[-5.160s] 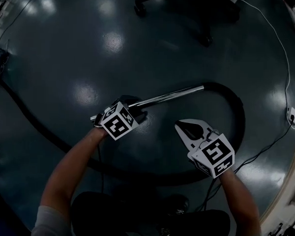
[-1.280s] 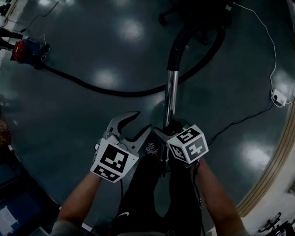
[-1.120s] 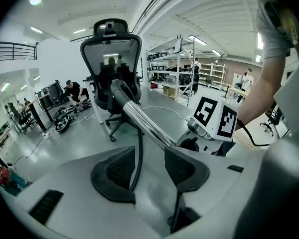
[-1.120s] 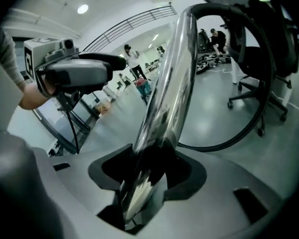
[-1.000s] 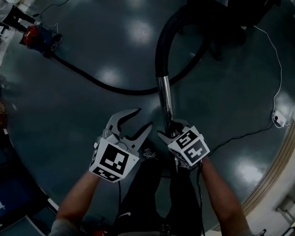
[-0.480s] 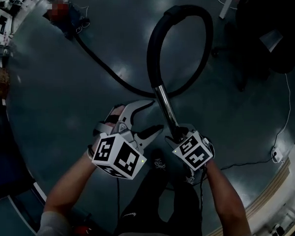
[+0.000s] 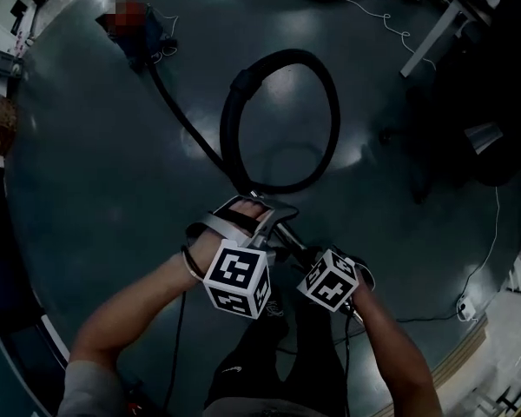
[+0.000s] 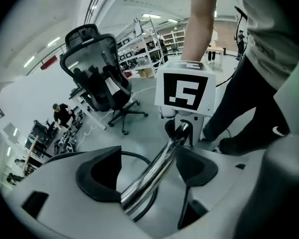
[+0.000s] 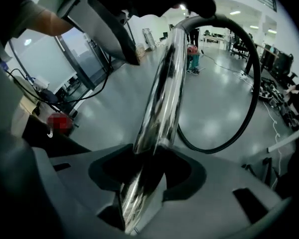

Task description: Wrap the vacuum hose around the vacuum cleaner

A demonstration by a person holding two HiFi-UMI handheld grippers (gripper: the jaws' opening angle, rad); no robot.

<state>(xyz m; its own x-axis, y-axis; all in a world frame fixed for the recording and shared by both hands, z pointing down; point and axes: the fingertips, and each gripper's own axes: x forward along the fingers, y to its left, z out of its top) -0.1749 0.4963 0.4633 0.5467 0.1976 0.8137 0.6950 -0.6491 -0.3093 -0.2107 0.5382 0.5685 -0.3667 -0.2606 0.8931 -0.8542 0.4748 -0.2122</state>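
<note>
A black vacuum hose (image 7: 334, 102) runs from the small red vacuum cleaner (image 7: 143, 29) at the far left across the dark floor and curls into a closed loop. It ends in a chrome tube (image 7: 288, 237). My right gripper (image 7: 317, 263) is shut on the tube's near end; the tube (image 9: 164, 93) rises from between its pads (image 9: 189, 176). My left gripper (image 7: 265, 208) straddles the tube higher up. Its jaws have just been opening and stand wide, with the tube (image 8: 159, 168) between them and unclamped. The left gripper (image 8: 149, 171) faces the right one's marker cube (image 8: 184, 91).
A black office chair (image 7: 469, 102) stands at the right, also in the left gripper view (image 8: 99, 78). A white cable (image 7: 382, 16) lies on the floor beyond the loop. The person's dark trouser legs (image 7: 269, 354) are below the grippers. Shelving and people (image 8: 62, 114) are far off.
Both grippers carried the tube leftward, toward the vacuum cleaner, and the hose curled into a closed loop. The left gripper moved from beside the tube to straddle it, its jaws wider.
</note>
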